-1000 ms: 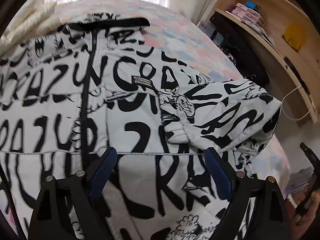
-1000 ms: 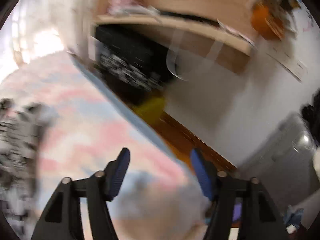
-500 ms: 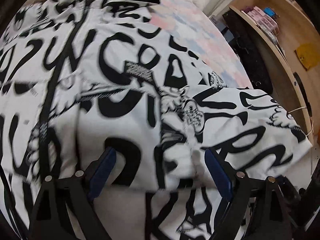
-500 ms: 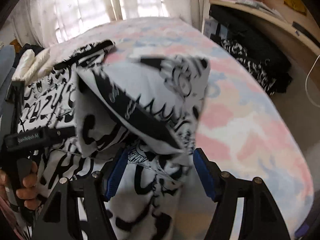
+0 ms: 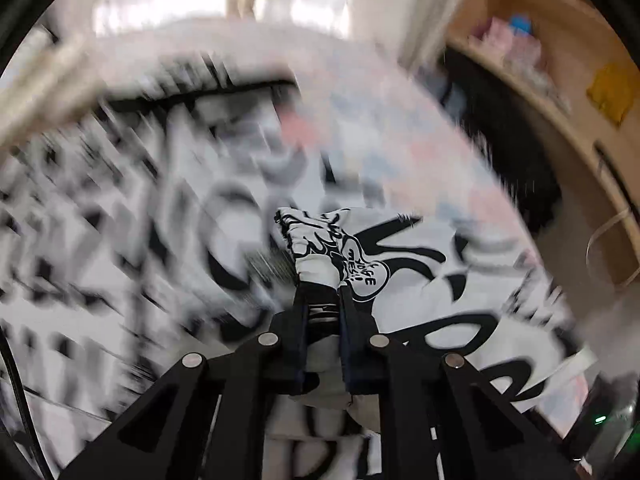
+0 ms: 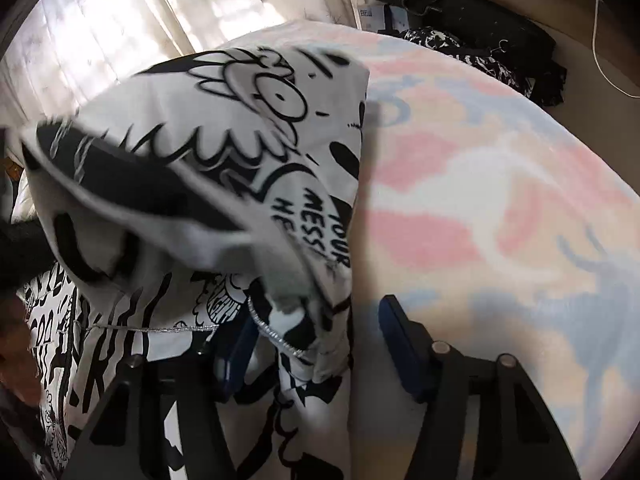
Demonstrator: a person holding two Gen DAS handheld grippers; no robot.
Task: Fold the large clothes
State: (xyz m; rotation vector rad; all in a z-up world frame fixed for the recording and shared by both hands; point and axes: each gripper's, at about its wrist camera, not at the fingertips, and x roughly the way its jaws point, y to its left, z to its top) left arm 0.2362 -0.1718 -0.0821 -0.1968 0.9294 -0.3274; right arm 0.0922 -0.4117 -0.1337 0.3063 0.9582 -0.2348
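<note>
A large white garment (image 5: 420, 264) printed with black graffiti lettering lies spread on a bed. My left gripper (image 5: 322, 294) has its jaws closing, and its pads pinch a bunched fold of the sleeve, which stands raised above the rest. In the right wrist view the lifted sleeve flap (image 6: 240, 120) hangs in front and to the left. My right gripper (image 6: 320, 316) is low over the bed with its jaws closing. The garment's edge with a silver zip lies between them against the left finger (image 6: 236, 356); the right finger (image 6: 404, 352) stands clear of it.
A pastel pink and blue blanket (image 6: 480, 200) covers the bed to the right of the garment. Black clothes (image 6: 480, 44) are heaped beyond the bed's far edge under a wooden shelf (image 5: 560, 100). Curtains (image 6: 120, 20) hang behind the bed.
The left jaws went from wide open over the garment to shut on the sleeve fold, and lifted it. The right gripper swung down from facing the room to the garment's edge.
</note>
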